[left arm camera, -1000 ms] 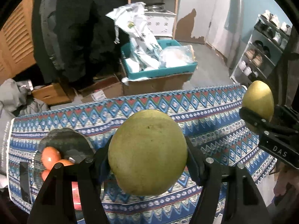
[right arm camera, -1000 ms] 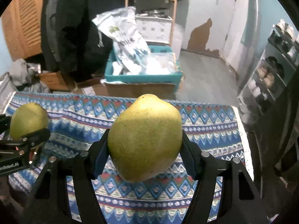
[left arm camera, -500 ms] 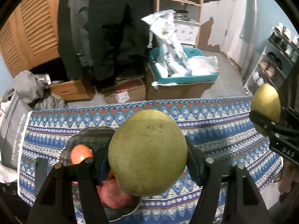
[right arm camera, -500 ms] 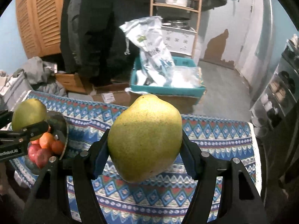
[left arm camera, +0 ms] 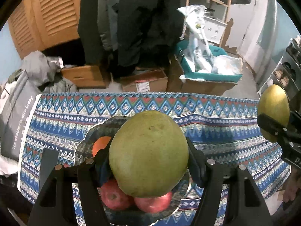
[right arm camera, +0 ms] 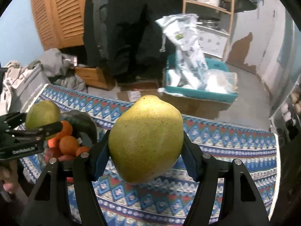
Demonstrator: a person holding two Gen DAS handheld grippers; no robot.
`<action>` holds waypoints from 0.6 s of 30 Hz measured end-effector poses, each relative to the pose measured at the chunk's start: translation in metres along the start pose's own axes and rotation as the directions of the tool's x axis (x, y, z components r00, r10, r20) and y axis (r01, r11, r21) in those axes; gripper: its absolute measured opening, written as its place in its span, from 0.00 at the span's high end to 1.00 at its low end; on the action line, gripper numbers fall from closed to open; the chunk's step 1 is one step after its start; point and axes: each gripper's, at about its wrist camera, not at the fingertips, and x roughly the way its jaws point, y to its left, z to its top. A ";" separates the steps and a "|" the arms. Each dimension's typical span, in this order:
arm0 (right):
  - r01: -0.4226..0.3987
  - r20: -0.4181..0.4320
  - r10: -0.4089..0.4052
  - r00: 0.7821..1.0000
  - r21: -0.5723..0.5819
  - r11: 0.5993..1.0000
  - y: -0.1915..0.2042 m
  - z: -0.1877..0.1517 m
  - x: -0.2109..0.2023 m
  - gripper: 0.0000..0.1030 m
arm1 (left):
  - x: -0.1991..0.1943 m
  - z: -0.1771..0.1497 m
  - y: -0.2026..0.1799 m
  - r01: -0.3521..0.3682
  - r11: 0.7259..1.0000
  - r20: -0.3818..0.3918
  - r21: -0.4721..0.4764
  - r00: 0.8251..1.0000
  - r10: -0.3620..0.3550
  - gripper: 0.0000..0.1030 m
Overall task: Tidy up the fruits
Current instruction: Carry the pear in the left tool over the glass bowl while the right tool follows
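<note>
My left gripper (left arm camera: 148,162) is clamped on a green pear (left arm camera: 148,154), both pads pressing its sides, the jaws about half open around it. It hangs right above the bowl (left arm camera: 84,148) on the cloth (left arm camera: 216,116). The pear hides most of the bowl from this view; I see only part of the dark rim, one orange (left arm camera: 100,146) behind the left finger, and two red apples (left arm camera: 114,195) below the pear, cut by the fingers.

My right gripper (right arm camera: 145,160) is closed the same way on a yellow pear (right arm camera: 145,141), above the cloth and to the right of the bowl. In the left view this second pear (left arm camera: 273,111) shows only at the right edge, half covered by a black finger.

The right view shows what the left one does not: the bowl (right arm camera: 84,122) from the side with several oranges (right arm camera: 68,145) piled in it, and the left gripper (right arm camera: 37,130) holding the green pear (right arm camera: 42,114) over them. The apples are almost hidden there. A hand (right arm camera: 8,180) shows at the left edge, cut off.

A dark flat thing (left arm camera: 48,162) lies on the cloth left of the bowl; I cannot tell what it is.

Writing: the grey bag (left arm camera: 17,116) left of the cloth reads "The weather is nice today", partly blurred. On the right gripper's body I read only "DA", the rest is cut off. The white lettering on the left gripper's body is too blurred to read.
</note>
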 end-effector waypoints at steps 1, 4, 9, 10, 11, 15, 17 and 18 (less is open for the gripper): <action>-0.008 -0.002 0.008 1.000 -0.004 1.000 0.004 0.001 0.003 0.34 | 0.004 -0.001 0.004 -0.004 1.000 -0.007 -0.005 1.000 0.004 0.33; -0.032 -0.015 0.031 0.999 -0.018 0.999 0.018 0.004 0.016 0.34 | 0.015 -0.004 0.015 -0.017 1.000 -0.025 -0.015 1.000 0.017 0.33; -0.064 -0.048 0.062 0.997 -0.044 0.997 0.040 0.007 0.041 0.34 | 0.038 -0.005 0.030 -0.013 0.999 -0.064 -0.037 0.998 0.010 0.33; -0.076 -0.056 0.074 0.996 -0.039 0.996 0.042 0.007 0.046 0.34 | 0.042 -0.006 0.032 -0.010 0.999 -0.071 -0.040 0.997 0.007 0.33; -0.085 -0.063 0.082 0.995 -0.036 0.996 0.044 0.007 0.050 0.34 | 0.046 -0.006 0.034 -0.008 0.999 -0.078 -0.042 0.997 0.004 0.33; -0.102 -0.087 0.099 0.991 -0.027 0.994 0.049 0.005 0.064 0.34 | 0.057 -0.007 0.033 0.001 0.999 -0.091 -0.032 0.996 -0.004 0.33; -0.113 -0.097 0.110 0.989 -0.022 0.993 0.051 0.005 0.069 0.34 | 0.062 -0.007 0.032 -0.001 1.000 -0.105 -0.031 0.994 -0.003 0.33; -0.116 -0.100 0.114 0.988 -0.021 0.993 0.051 0.005 0.070 0.34 | 0.065 -0.007 0.032 -0.002 1.000 -0.113 -0.030 0.994 -0.001 0.33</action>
